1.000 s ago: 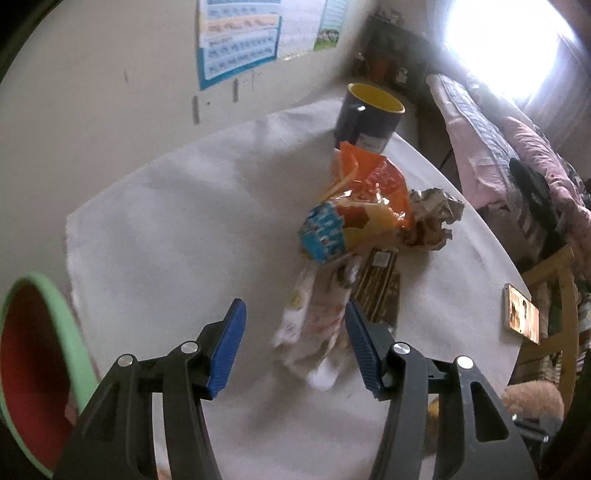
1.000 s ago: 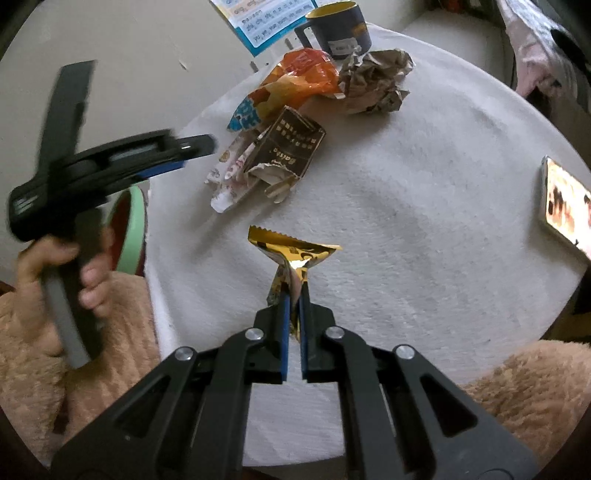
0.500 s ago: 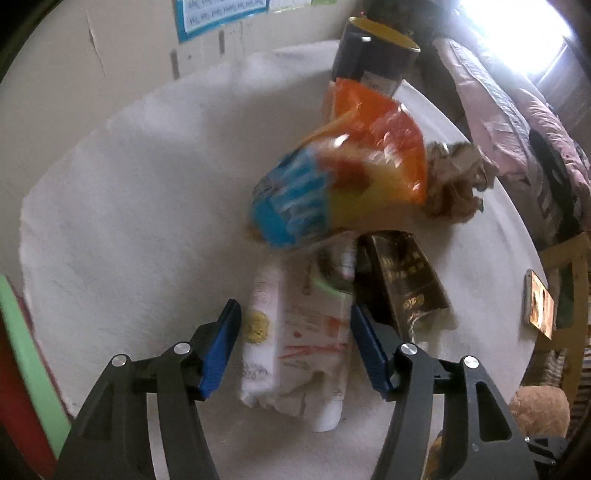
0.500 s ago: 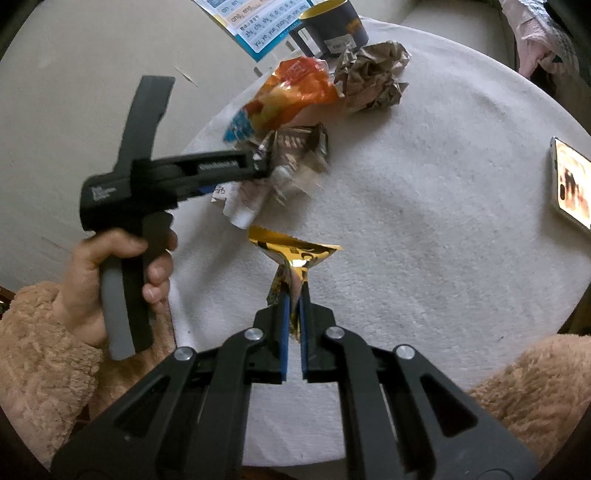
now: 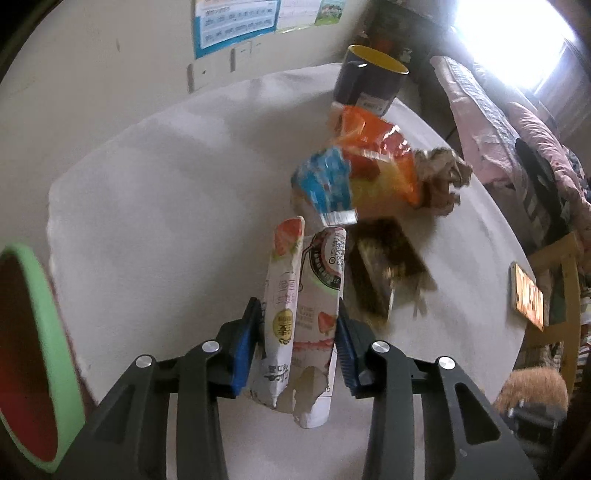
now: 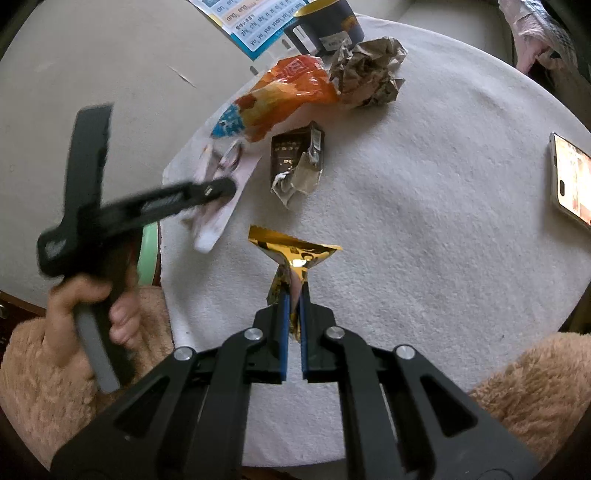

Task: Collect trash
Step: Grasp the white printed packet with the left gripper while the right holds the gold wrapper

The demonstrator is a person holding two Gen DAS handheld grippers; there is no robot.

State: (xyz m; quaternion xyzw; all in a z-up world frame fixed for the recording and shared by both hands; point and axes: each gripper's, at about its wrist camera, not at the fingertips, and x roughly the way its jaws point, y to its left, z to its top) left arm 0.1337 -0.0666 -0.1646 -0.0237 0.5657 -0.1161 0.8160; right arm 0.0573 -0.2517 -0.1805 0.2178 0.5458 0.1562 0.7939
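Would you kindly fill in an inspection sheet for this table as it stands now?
Surface: round table under a white cloth.
Job's things: white strawberry wrapper, orange snack bag, dark brown packet, crumpled brown paper, gold wrapper.
Clutter: dark mug, phone.
Grippers: left tool closing, strawberry wrapper between its pads; right tool shut on the gold wrapper.
Cables: nothing seen.
Surroundings: green-rimmed bin beside the table, wall chart, bedding.

Black grippers (image 6: 291, 332) — blue pads (image 5: 242, 343) — fuzzy tan sleeves (image 6: 535, 387)
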